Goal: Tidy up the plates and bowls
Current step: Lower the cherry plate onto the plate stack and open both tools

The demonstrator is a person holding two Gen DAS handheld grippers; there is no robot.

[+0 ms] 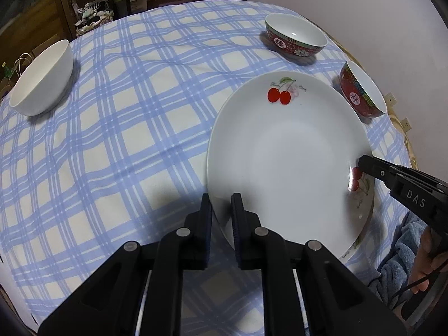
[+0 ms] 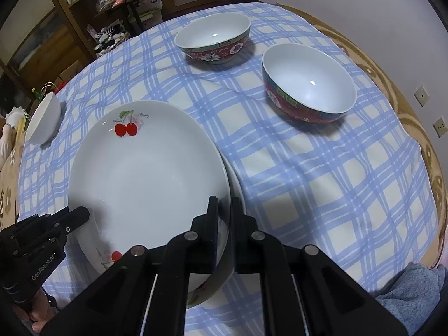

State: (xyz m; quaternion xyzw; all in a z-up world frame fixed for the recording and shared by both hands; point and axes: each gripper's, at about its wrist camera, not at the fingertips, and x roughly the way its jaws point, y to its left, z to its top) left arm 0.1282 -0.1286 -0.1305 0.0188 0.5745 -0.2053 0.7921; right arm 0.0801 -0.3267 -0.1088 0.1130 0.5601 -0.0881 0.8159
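Both my claws, left (image 1: 221, 200) and right (image 2: 224, 203), pinching opposite rims of top plate (image 2: 145, 173) on lower plate (image 2: 238, 196), near table's (image 2: 280, 168) edge.

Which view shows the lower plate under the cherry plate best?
Right wrist: the lower plate shows as a rim crescent past the cherry plate's right edge. Left wrist gives only a thin printed strip by the right gripper.
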